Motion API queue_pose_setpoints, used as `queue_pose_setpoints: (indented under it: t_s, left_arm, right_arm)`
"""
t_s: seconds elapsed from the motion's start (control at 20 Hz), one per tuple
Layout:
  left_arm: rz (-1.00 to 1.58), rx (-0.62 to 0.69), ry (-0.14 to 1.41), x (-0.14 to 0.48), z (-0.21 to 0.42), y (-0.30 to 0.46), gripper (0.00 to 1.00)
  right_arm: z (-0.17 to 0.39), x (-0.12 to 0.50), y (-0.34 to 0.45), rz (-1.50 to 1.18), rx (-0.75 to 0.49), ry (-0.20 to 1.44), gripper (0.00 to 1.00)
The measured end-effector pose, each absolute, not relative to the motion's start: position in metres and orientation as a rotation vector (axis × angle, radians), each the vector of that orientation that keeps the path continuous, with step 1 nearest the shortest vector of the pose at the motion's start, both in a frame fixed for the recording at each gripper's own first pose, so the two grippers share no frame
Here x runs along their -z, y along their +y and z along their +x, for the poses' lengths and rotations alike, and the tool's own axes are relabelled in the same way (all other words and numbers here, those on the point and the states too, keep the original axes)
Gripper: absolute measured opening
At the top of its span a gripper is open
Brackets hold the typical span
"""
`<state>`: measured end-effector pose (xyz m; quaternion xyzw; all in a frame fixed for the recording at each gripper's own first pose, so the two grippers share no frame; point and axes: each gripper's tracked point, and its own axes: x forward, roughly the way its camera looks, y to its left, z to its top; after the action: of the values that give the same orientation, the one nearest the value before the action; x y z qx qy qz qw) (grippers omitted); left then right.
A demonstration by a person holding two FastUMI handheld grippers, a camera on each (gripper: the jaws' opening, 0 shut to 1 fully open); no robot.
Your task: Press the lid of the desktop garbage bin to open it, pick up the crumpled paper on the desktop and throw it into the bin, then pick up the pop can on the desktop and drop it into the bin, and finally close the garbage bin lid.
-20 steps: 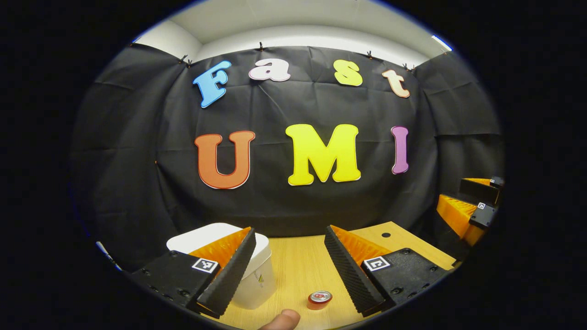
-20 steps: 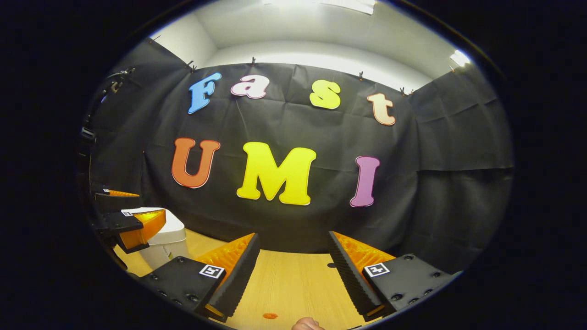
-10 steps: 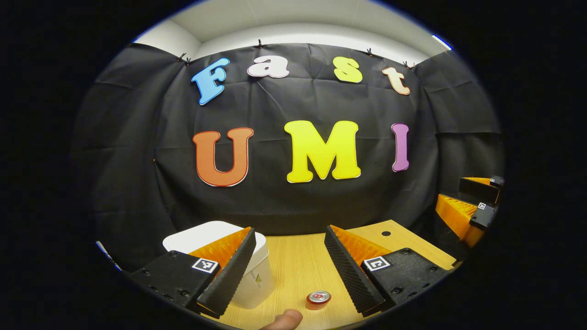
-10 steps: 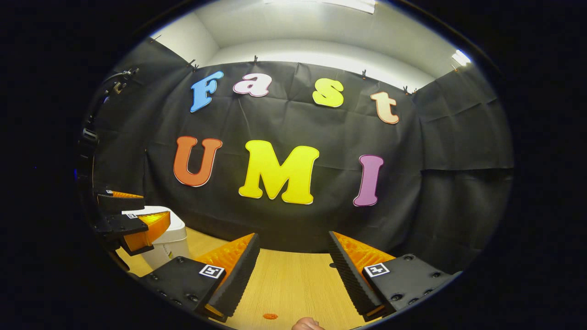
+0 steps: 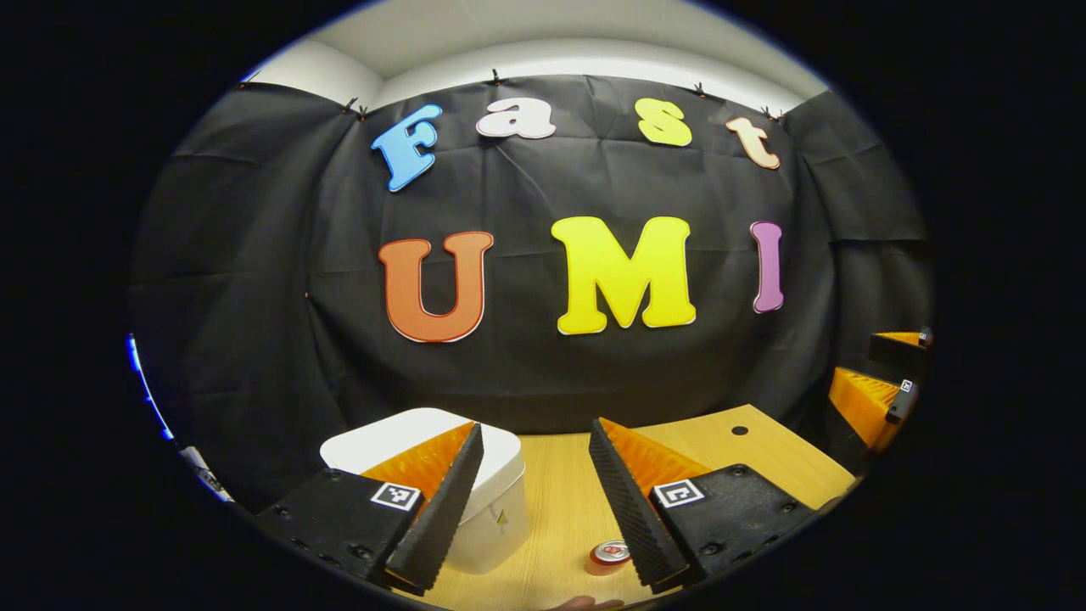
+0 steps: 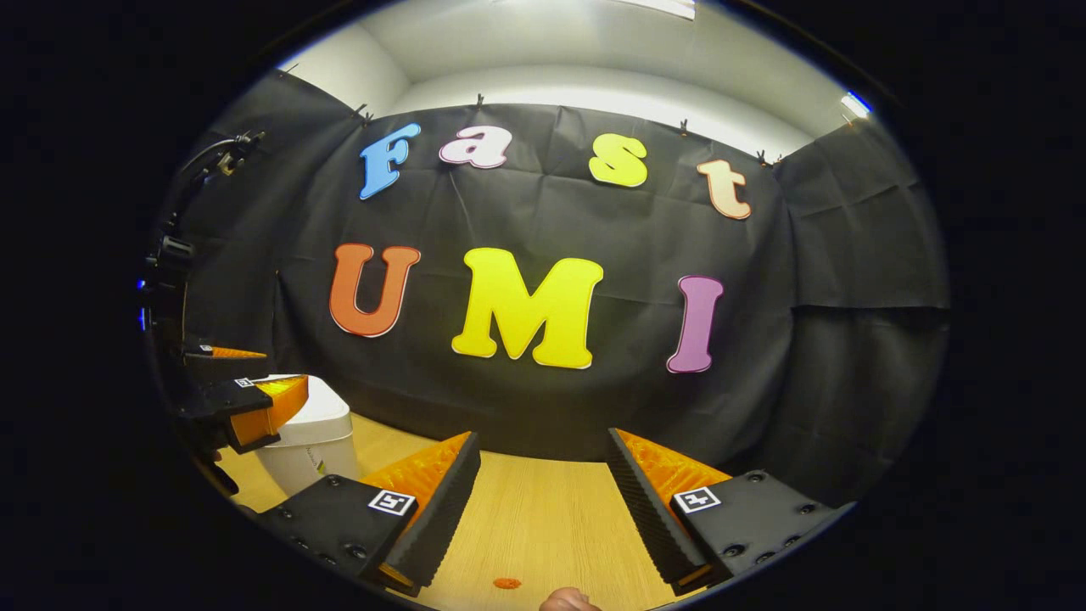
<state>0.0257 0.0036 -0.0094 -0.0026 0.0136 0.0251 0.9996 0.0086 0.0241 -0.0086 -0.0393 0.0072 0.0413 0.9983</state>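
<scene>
- Hovering above the table (image 5: pixel 551 492) with the left claw (image 5: pixel 534 501) spread wide and gripping nothing — likely lining up to press the lid (image 5: pixel 399 433).
- Sitting closed at the table's left, just behind the claw's left finger: the bin (image 5: pixel 496 526), white, lid flat on top.
- Standing upright near the front edge, just beside the claw's right finger: the can (image 5: pixel 609 553), top facing up.
- Holding the right claw (image 6: pixel 543 509) spread and empty too, over bare table (image 6: pixel 543 518) well right of the bin (image 6: pixel 310 441) — probably parked to leave the bin side free.
- Lying near the front edge in the right gripper view: a small orange speck (image 6: pixel 506 583); too small to name.
- Judging open room: bare wood between bin and can, wall close behind the bin, table edge close on the right past a small hole (image 5: pixel 740 430).
- Searching for the paper: no telling where.
</scene>
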Motion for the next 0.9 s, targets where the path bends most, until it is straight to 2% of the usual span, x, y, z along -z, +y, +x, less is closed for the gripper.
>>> queue_pose_setpoints:
  t_s: [0.25,0.3,0.35,0.4,0.45,0.5,0.6,0.65,0.7,0.9]
  left_arm:
    - [-0.007,-0.118,0.053,0.018,0.034,0.026,0.67]
    - [-0.012,-0.124,0.056,0.019,0.037,0.029,0.70]
    - [-0.023,-0.130,0.064,0.021,0.040,0.034,0.61]
    - [-0.031,-0.136,0.074,0.023,0.044,0.038,0.48]
    - [-0.029,-0.155,0.085,0.025,0.045,0.043,0.52]
    - [-0.024,-0.181,0.102,0.030,0.048,0.052,0.45]
    - [-0.018,-0.215,0.151,0.042,0.055,0.064,0.41]
    - [-0.018,-0.221,0.174,0.047,0.059,0.067,0.36]
    - [-0.018,-0.226,0.194,0.052,0.062,0.071,0.22]
    - [-0.055,-0.244,0.269,0.069,0.071,0.081,0.05]
  right_arm:
    - [0.016,0.011,0.035,-0.097,-0.106,0.017,0.94]
    - [0.018,0.010,0.037,-0.097,-0.110,0.019,0.94]
    - [0.020,0.012,0.039,-0.097,-0.113,0.023,0.94]
    - [0.022,0.012,0.041,-0.098,-0.115,0.025,0.94]
    - [0.024,0.013,0.043,-0.100,-0.119,0.028,0.94]
    - [0.026,0.013,0.045,-0.102,-0.120,0.031,0.94]
    - [0.029,0.014,0.051,-0.103,-0.130,0.034,0.94]
    - [0.031,0.017,0.052,-0.104,-0.132,0.040,0.94]
    - [0.033,0.019,0.052,-0.104,-0.135,0.046,0.94]
    - [0.038,0.025,0.056,-0.106,-0.142,0.067,0.94]
